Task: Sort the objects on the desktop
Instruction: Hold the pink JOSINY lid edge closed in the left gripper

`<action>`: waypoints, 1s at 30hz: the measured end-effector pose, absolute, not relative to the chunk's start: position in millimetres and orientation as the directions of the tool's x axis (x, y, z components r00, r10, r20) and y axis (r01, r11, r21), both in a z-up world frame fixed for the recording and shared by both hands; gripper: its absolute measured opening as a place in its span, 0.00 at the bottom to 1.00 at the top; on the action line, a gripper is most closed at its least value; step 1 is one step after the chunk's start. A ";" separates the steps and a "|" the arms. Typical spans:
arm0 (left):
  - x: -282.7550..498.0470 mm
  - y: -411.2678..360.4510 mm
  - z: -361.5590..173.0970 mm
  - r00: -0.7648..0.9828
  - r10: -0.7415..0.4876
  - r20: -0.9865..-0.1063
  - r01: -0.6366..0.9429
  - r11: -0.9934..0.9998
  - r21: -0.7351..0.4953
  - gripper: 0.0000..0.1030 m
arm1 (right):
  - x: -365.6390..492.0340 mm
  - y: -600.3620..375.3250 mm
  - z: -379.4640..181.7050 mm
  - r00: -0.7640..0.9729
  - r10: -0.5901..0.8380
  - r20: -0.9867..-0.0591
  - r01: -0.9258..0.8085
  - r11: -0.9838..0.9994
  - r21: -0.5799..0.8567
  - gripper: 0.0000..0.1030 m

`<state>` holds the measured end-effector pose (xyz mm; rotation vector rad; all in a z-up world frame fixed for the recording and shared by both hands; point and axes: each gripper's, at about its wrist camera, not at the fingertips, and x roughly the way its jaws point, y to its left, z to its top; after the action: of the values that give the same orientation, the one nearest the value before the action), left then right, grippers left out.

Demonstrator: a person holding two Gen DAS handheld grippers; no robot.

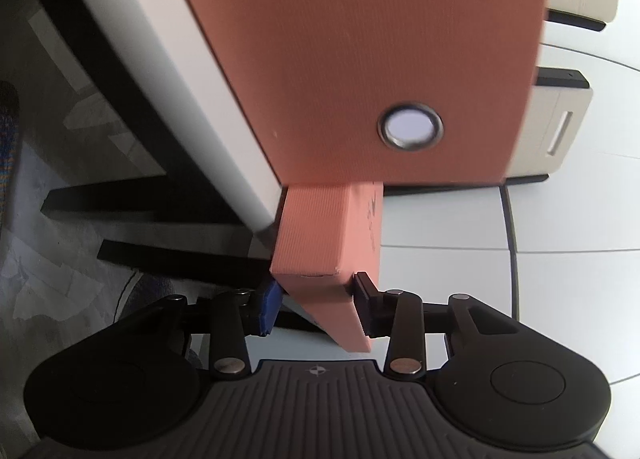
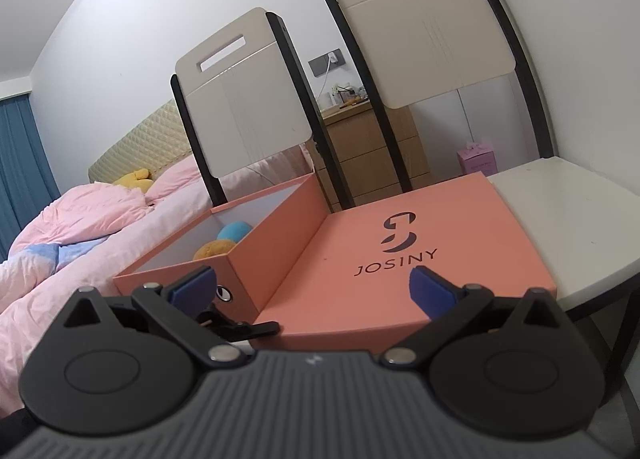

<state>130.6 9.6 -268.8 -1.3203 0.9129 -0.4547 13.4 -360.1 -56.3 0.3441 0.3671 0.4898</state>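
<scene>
The left gripper (image 1: 316,307) has its blue-padded fingers (image 1: 269,309) closed on the edge of the orange lid (image 1: 328,259), one pad on each face of the lid's rim. In the left wrist view the lid's corner sticks out toward the camera, and behind it the side wall of the orange box (image 1: 360,59) fills the upper frame, with a metal-ringed eyelet (image 1: 410,126) near its lower right. The white surface (image 1: 160,71) runs along the left of the box.

The right gripper (image 2: 312,291) hovers in front of the box with its fingers (image 2: 432,293) spread wide, holding nothing. In the right wrist view the lid (image 2: 392,255), printed with the JOSINY logo (image 2: 396,247), lies flat on the surface (image 2: 560,219), right beside the open box (image 2: 248,255). The box sits to the left of the lid, with its right wall against the lid's left edge. Inside it lie two plush toys, one blue (image 2: 234,231) and one orange-brown (image 2: 214,249). Part of the left gripper (image 2: 236,325) shows at the near end of the box, below the eyelet (image 2: 224,294).

Two beige chair backs (image 2: 244,95) stand at the far side. A bed with pink bedding (image 2: 80,227) lies to the left, and a wooden dresser (image 2: 376,143) stands against the far wall.
</scene>
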 end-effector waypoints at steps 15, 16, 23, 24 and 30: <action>77.5 0.7 -242.1 0.548 -0.793 -0.266 -0.177 0.200 -0.964 0.42 | 10.8 -366.7 -64.9 0.813 0.505 -0.291 -0.364 0.830 0.423 1.00; 77.7 -1.7 -242.4 0.550 -0.791 -0.268 -0.173 0.206 -0.963 0.42 | 11.1 -366.7 -65.0 0.812 0.506 -0.291 -0.365 0.829 0.423 1.00; 69.8 6.3 -222.3 0.561 -0.785 -0.264 -0.160 0.210 -0.964 0.44 | 13.4 -374.1 -66.0 0.811 0.509 -0.288 -0.361 0.823 0.438 1.00; 70.4 6.5 -221.9 0.562 -0.783 -0.266 -0.158 0.214 -0.964 0.45 | 13.5 -375.9 -66.6 0.812 0.507 -0.289 -0.357 0.823 0.442 1.00; 79.3 8.2 -218.7 0.579 -0.771 -0.266 -0.151 0.219 -0.964 0.59 | 10.5 -386.9 -70.3 0.814 0.504 -0.288 -0.349 0.822 0.450 1.00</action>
<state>79.3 8.2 -218.7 -1.3076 0.8931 -0.5186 10.5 -386.9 -70.3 0.3928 0.4120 0.4675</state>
